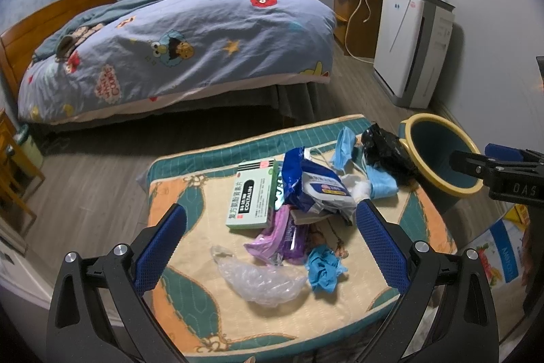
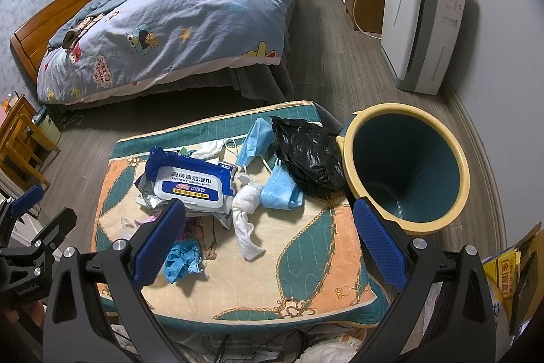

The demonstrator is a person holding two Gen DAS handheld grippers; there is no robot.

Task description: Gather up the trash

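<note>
Trash lies on a quilted cushion [image 1: 190, 305] [image 2: 306, 278]: a green medicine box [image 1: 253, 196], a blue wet-wipes pack [image 1: 316, 186] [image 2: 190, 184], a purple wrapper [image 1: 278, 237], clear plastic [image 1: 261, 281], a crumpled blue glove [image 1: 324, 266] [image 2: 182, 259], blue face masks [image 1: 346, 145] [image 2: 278, 191], a white tissue [image 2: 246, 220] and a black bag [image 1: 387, 152] [image 2: 309, 155]. A teal bin with a yellow rim [image 1: 438, 152] [image 2: 408, 165] stands to the right. My left gripper [image 1: 270, 216] is open and empty above the cushion. My right gripper [image 2: 268, 210] is open and empty.
A bed with a cartoon duvet [image 1: 190, 46] [image 2: 170, 22] stands behind. A white air purifier [image 1: 411, 50] [image 2: 421, 22] and a wooden cabinet [image 1: 357, 19] are at the right wall. A colourful box [image 1: 503, 257] and a yellow carton [image 2: 506, 274] lie by the bin.
</note>
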